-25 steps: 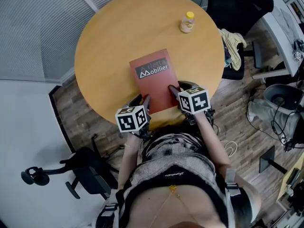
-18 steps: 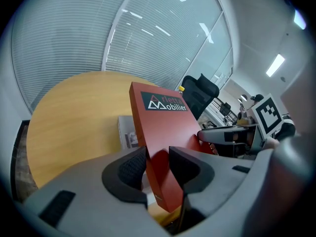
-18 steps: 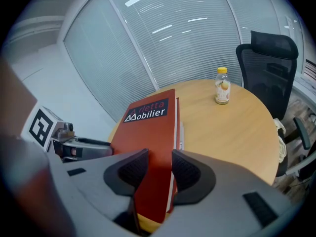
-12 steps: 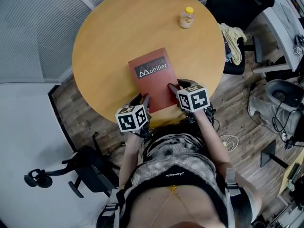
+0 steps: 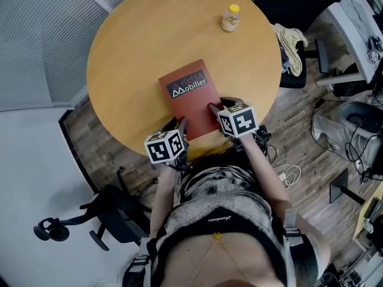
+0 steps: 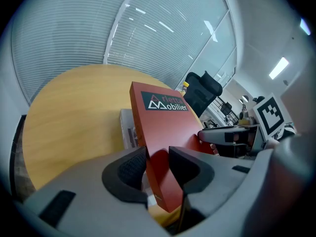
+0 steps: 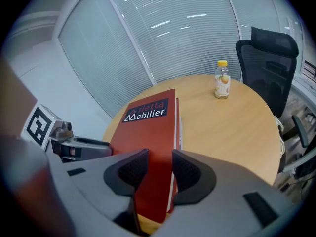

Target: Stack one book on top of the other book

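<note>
Over the pale grey book (image 6: 127, 128), the red rectangular book (image 5: 190, 100) is kept clamped by left gripper (image 6: 158, 158) and right gripper (image 7: 159, 168), unshifted; release pending.

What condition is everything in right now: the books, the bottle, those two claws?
red book: closed, lying over the grey book, near edge clamped by both grippers.
grey book: flat on the table, mostly covered.
bottle: upright, cap on.
left gripper: shut on the red book.
right gripper: shut on the red book.
</note>
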Demonstrator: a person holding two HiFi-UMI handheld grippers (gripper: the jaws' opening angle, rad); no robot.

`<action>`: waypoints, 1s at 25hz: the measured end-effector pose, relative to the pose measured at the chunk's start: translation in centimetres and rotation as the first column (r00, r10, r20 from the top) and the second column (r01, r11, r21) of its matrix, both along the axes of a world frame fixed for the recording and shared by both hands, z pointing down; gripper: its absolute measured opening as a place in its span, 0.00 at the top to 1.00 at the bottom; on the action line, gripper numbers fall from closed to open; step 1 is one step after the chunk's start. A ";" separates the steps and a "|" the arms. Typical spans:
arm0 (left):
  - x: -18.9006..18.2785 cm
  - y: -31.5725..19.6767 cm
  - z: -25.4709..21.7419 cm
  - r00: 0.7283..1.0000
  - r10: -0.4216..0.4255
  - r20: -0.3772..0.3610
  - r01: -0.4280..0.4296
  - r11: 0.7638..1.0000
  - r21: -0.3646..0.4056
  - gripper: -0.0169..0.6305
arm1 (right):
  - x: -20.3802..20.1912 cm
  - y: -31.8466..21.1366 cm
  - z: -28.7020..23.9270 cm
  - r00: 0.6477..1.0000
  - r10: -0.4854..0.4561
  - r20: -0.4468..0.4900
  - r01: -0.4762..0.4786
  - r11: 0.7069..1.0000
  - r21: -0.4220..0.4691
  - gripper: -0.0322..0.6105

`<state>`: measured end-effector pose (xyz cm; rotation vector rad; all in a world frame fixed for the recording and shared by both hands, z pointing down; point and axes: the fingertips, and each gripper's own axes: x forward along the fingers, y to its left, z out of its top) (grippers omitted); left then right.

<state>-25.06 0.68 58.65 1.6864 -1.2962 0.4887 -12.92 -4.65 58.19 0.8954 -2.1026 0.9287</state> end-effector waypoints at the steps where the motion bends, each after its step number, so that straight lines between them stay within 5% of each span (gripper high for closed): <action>1: 0.0 0.0 0.2 1.000 -0.003 -0.001 0.003 1.000 -0.004 0.73 | -0.1 0.0 0.2 1.000 -0.001 -0.003 0.001 1.000 -0.002 0.71; 25: -0.2 0.6 5.0 1.000 -0.024 -0.006 0.023 0.993 -0.115 0.74 | -0.3 0.2 5.6 0.998 -0.031 -0.062 0.025 0.994 -0.106 0.71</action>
